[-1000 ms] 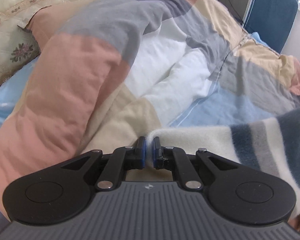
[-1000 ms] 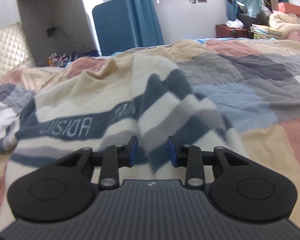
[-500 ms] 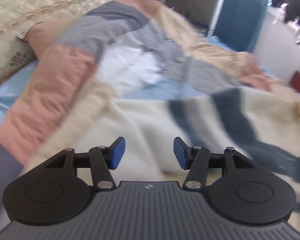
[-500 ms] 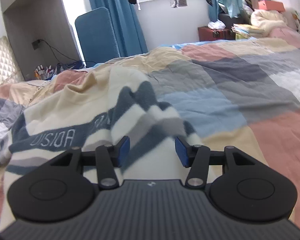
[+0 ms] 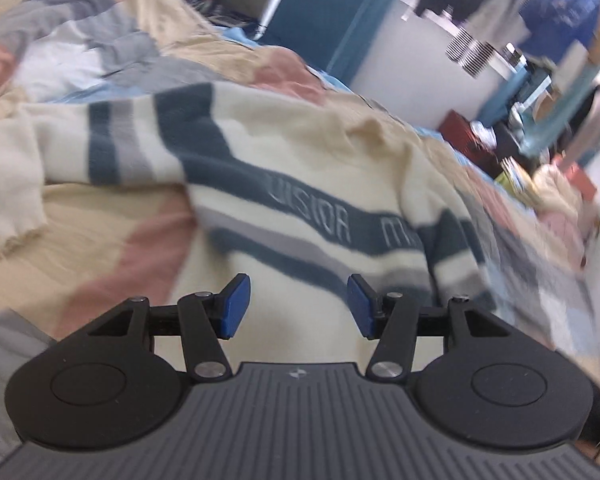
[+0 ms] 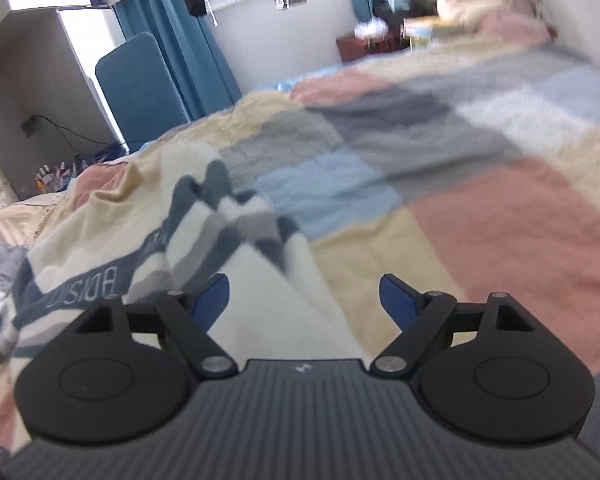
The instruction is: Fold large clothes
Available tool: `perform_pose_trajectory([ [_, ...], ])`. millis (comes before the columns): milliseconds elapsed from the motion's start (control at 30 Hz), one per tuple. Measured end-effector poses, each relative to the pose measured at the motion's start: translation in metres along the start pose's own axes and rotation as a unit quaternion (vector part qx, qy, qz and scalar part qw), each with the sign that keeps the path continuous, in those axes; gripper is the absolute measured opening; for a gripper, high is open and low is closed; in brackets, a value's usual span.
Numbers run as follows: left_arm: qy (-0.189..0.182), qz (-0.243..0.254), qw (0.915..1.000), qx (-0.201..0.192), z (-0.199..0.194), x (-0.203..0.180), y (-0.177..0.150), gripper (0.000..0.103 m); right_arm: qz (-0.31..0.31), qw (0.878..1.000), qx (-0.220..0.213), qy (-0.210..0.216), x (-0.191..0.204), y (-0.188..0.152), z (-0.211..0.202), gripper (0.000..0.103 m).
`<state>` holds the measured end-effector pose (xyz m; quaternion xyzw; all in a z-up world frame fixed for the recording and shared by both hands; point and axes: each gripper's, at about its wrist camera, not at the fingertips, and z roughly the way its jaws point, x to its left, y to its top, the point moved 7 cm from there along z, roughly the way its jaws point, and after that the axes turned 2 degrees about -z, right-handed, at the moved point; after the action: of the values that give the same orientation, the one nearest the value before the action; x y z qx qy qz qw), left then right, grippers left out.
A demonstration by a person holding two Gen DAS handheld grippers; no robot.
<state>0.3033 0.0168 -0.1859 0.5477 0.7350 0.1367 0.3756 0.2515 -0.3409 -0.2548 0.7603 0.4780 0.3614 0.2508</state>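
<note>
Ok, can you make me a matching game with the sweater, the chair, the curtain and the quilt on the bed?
Things:
1. sweater
2. chair
3. curtain
4. quilt

Descriptions:
A. hangs by the window, blue
B. patchwork of pink, grey, cream and light blue squares
C. cream with dark blue and grey stripes and letters across it
D. stands beyond the bed, in front of the curtain, blue back

Pairs: 1-C, 2-D, 3-A, 4-B

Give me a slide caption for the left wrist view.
Open left gripper above a cream, blue-striped sweater spread on a patchwork quilt.
</note>
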Motion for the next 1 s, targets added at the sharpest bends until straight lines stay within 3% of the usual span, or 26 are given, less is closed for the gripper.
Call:
perform_pose_trajectory([
  [200, 0.002, 0.018, 0.9993, 0.033, 0.036, -0.005, -0.046, 0.059, 0.092, 0.993, 0.067, 0.020, -0.018, -0.026, 0.005, 0.082],
  [267, -0.002, 0.017, 0.9991, 0.038, 0.044, 0.003, -0.053, 0.059, 0.090, 0.992, 0.088, 0.018, -0.015, -0.034, 0.009, 0.073],
  [367, 0.006, 0.042, 0.9987, 0.029, 0.051, 0.003, -0.053, 0.059, 0.070, 0.992, 0.100, 0.007, -0.008, -0.038, 0.013, 0.049],
  [433, 0.004, 0.052, 0.9983, 0.026, 0.051, 0.002, -0.053, 0.059, 0.056, 0.993, 0.101, -0.001, -0.007, -0.038, 0.014, 0.022],
  [567, -0.012, 0.062, 0.9980, 0.009, 0.039, 0.002, -0.044, 0.059, 0.059, 0.994, 0.096, 0.001, -0.014, -0.024, 0.013, 0.017],
  [667, -0.022, 0.067, 0.9975, -0.004, 0.032, 0.004, -0.036, 0.059, 0.033, 0.997, 0.068, -0.008, -0.013, 0.007, 0.005, 0.016],
  [800, -0.042, 0.063, 0.9971, -0.004, 0.028, 0.005, -0.033, 0.059, -0.048, 0.998, 0.022, -0.032, -0.010, 0.068, -0.003, 0.016],
  [933, -0.046, 0.068, 0.9966, -0.003, 0.029, 0.002, -0.034, 0.059, -0.111, 0.990, -0.033, -0.082, -0.016, 0.140, 0.003, 0.016],
  [1000, -0.045, 0.075, 0.9962, -0.006, 0.031, 0.001, -0.033, 0.059, -0.146, 0.980, -0.060, -0.122, -0.022, 0.179, 0.016, 0.016],
])
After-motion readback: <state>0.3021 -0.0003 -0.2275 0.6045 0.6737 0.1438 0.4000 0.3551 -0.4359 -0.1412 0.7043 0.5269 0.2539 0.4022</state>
